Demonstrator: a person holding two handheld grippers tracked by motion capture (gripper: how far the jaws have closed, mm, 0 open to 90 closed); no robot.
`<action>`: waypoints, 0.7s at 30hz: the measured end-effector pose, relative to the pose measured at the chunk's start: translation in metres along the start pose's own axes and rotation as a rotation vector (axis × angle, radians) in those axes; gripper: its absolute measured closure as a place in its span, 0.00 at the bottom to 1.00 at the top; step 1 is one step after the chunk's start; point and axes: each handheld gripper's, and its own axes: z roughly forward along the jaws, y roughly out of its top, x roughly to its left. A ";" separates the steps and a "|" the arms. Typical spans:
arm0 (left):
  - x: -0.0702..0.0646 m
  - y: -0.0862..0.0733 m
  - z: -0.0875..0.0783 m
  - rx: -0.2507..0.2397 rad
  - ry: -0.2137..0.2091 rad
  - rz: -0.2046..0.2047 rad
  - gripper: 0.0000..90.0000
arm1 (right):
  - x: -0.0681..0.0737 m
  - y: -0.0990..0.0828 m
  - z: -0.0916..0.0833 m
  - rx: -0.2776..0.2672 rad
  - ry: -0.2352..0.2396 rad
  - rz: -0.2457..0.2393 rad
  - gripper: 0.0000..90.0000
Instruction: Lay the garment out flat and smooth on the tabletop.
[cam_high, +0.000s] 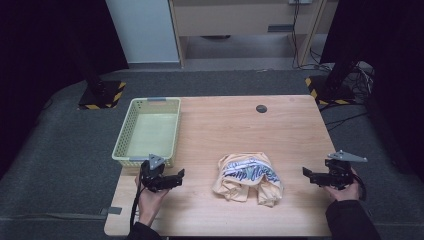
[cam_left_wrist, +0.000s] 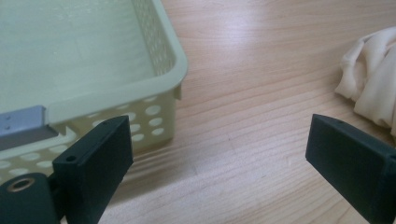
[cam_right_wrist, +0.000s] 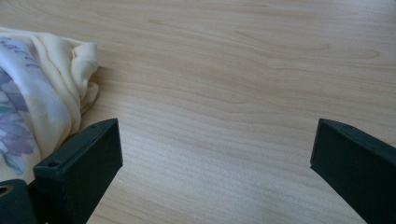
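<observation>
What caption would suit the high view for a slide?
Two open hand-held grippers, left gripper and right gripper, flank a crumpled cream printed garment beside an empty pale-green perforated plastic basket.

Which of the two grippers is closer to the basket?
The left gripper: it sits just below the basket corner, while the right gripper is beyond the cloth.

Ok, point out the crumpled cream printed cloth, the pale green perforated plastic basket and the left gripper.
Crumpled cream printed cloth (cam_high: 248, 177): high view, on its printed top fold.
Pale green perforated plastic basket (cam_high: 143, 160): high view, on its near rim.
Left gripper (cam_high: 181, 176): high view, between its open jaws.
</observation>
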 end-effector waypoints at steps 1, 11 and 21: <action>-0.001 0.001 0.000 -0.002 0.000 0.000 0.07 | 0.000 0.001 0.000 -0.003 0.001 0.001 0.03; -0.006 0.008 0.002 0.010 -0.034 -0.026 0.07 | 0.003 0.013 0.005 -0.025 0.016 0.000 0.02; -0.020 0.021 -0.005 -0.036 -0.061 0.012 0.07 | 0.010 0.021 0.007 -0.036 0.034 -0.013 0.03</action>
